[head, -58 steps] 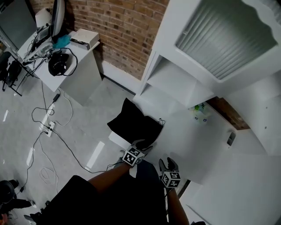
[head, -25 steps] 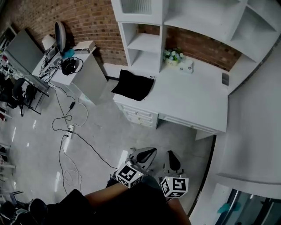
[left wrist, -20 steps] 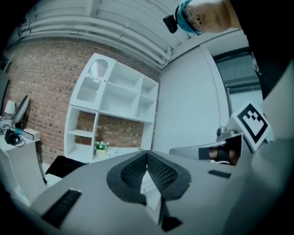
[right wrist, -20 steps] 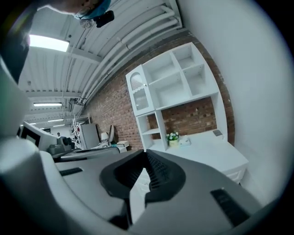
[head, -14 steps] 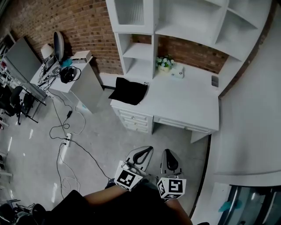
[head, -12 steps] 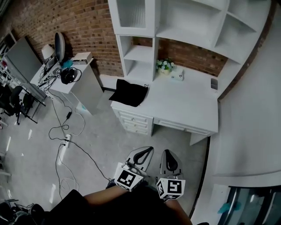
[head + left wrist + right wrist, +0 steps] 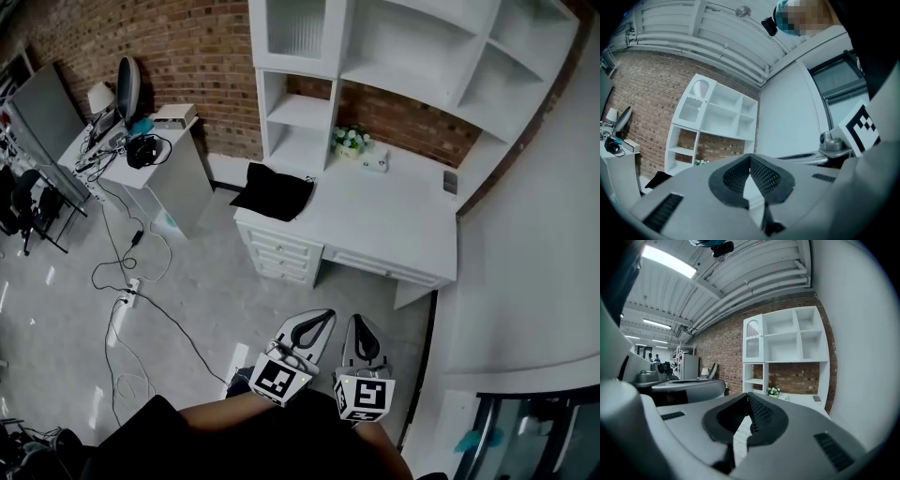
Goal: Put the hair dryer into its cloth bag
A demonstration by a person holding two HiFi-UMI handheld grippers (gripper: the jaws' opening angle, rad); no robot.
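In the head view the left gripper (image 7: 322,317) and the right gripper (image 7: 358,321) hang side by side near the bottom edge, over the grey floor (image 7: 216,300), each with a cube of black-and-white square markers at its near end. Well beyond them stands a white desk (image 7: 403,225) under white shelves (image 7: 309,112) against a brick wall (image 7: 187,47). The black bag (image 7: 273,190) lies on the desk's left end; the dryer cannot be made out. Flowers (image 7: 350,139) and a small box (image 7: 376,162) sit at the far edge of the desk. To the left, a side table (image 7: 173,169) carries headphones (image 7: 142,150), and cables (image 7: 131,281) trail across the floor. In the left gripper view the jaws meet with nothing between them, and the bag shows far off at the left. In the right gripper view the jaws are likewise pressed together and empty, with the shelves and flowers beyond them.
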